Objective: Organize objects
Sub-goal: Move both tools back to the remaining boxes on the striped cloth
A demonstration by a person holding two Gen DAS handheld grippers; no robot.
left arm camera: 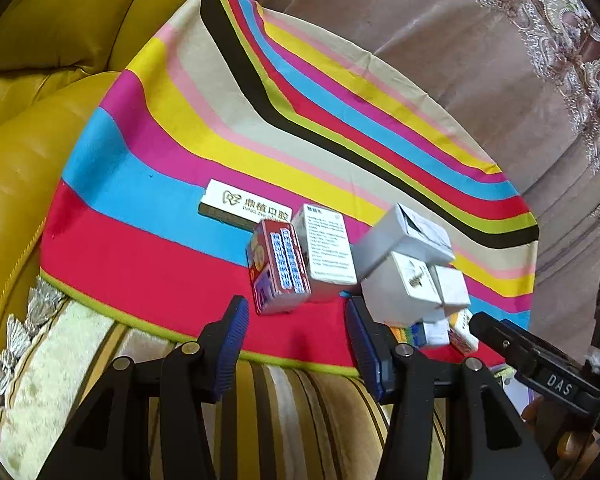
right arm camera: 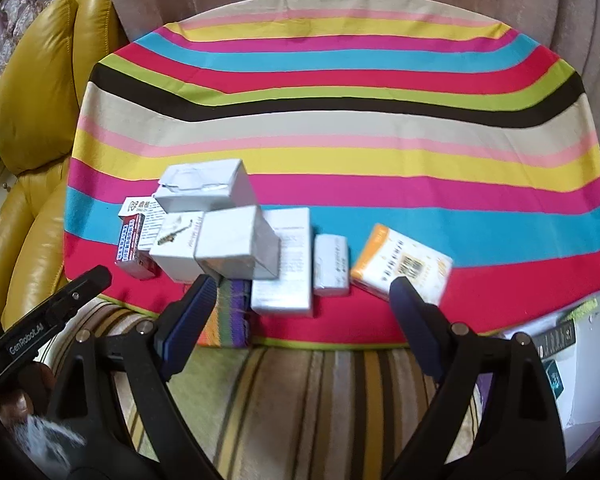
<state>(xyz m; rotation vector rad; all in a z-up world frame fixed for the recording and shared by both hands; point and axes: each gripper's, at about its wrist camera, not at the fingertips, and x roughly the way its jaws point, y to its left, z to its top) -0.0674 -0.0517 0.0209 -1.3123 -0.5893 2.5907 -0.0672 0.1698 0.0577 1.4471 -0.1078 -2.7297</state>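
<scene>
Black grippers (left arm camera: 296, 332) (blue ribbed pads (right arm camera: 188, 316))

Both wrist views look steeply down, close, from near edge of striped cloth (left arm camera: 204, 152) (right arm camera: 340, 80); left view angled rightward. Shared: box cluster (left arm camera: 404, 276) (right arm camera: 220, 236) on cloth.

A round surface covered by a boldly striped cloth (right arm camera: 340, 80) in red, blue, pink, yellow, beige, green and black fills the middle of the room. To one side sits a mustard-yellow leather armchair (left arm camera: 28, 160), its padded arm shining softly in even indoor light. Behind hang mauve-brown curtains (left arm camera: 440, 52) with an ornate lace border (left arm camera: 560, 52). Nearest to me lies a cushion (right arm camera: 320, 408) striped in gold, brown and cream.
</scene>
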